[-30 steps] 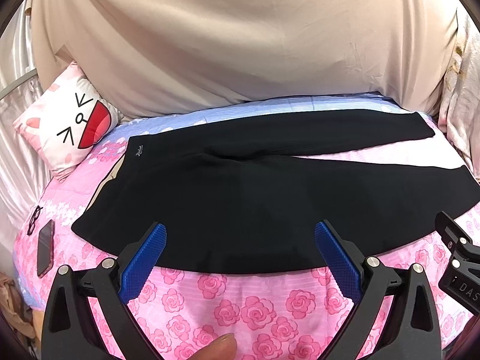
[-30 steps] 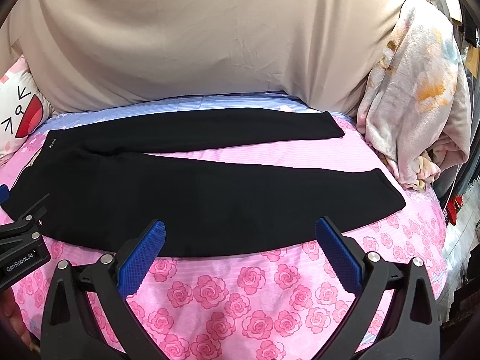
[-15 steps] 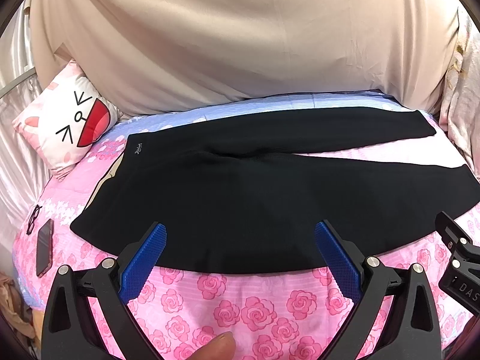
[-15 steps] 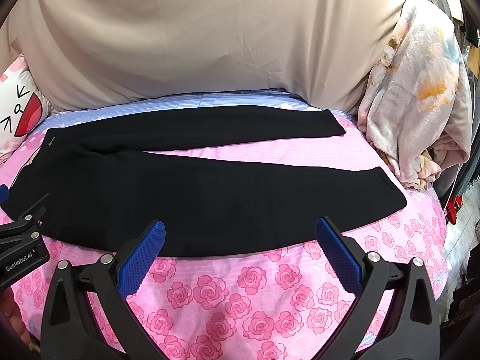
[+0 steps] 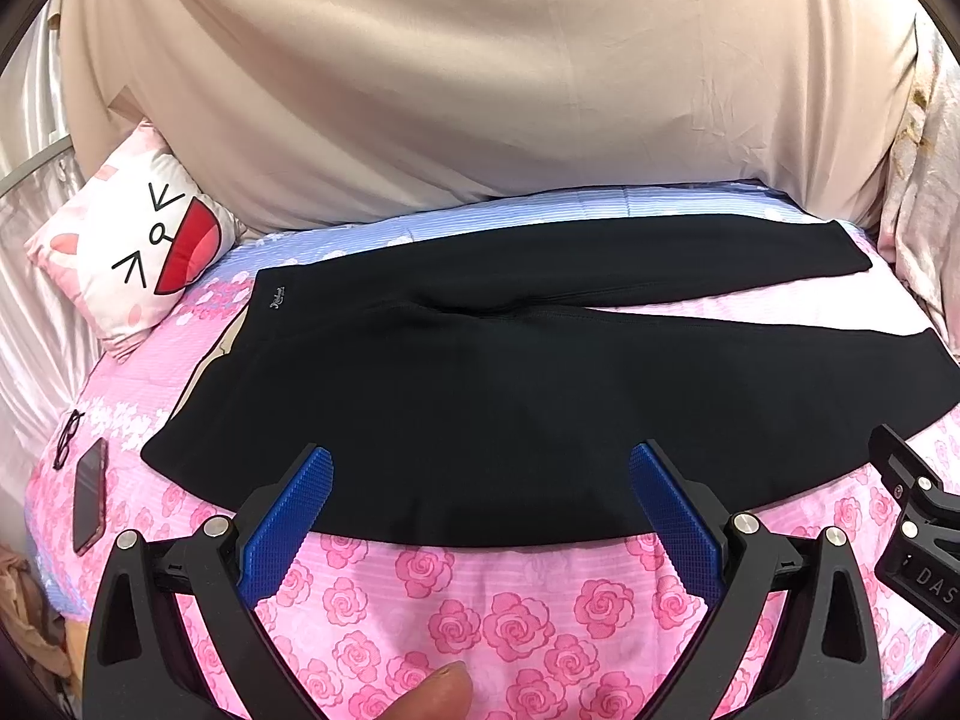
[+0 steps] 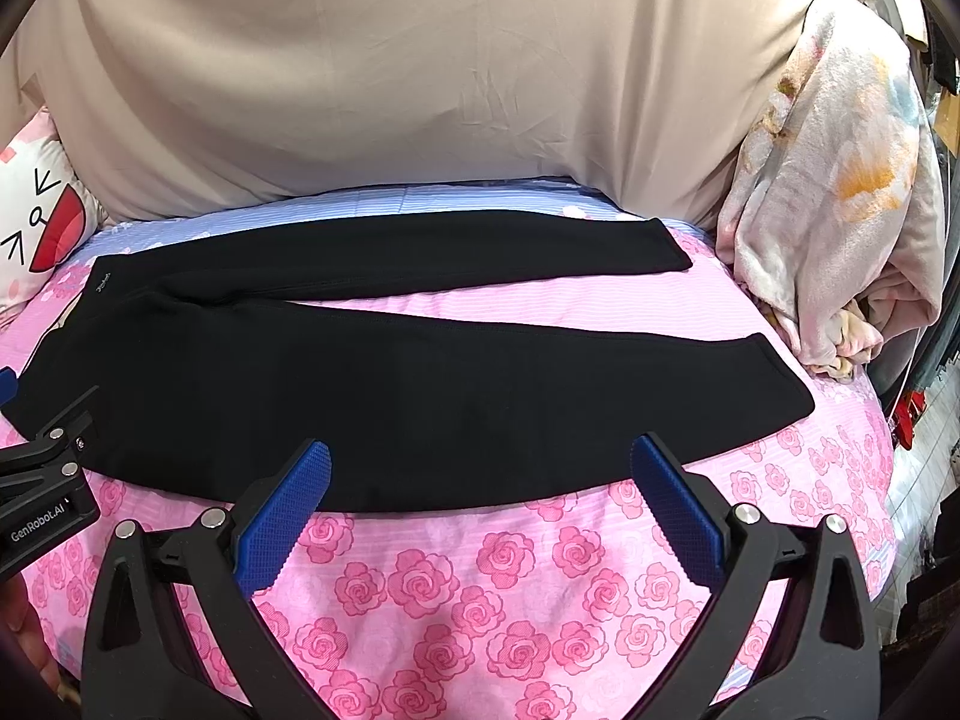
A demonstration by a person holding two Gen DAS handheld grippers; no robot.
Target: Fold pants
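Your right gripper [image 6: 480,510] hovers with its blue-padded jaws spread wide above the near edge of the black pants [image 6: 420,396], which lie flat and unfolded across the pink rose-print bedsheet [image 6: 480,600], waistband to the left, both legs reaching right and parted by a strip of sheet. The left gripper [image 6: 42,498] juts in at the left edge, beside the waistband. A cartoon-face pillow [image 6: 36,222] sits far left; a floral blanket [image 6: 840,192] is heaped at right; beige fabric [image 6: 390,72] drapes behind

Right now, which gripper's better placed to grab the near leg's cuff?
Right gripper: the pants' near cuff lies on its side. Left gripper faces the waistband. Both open.
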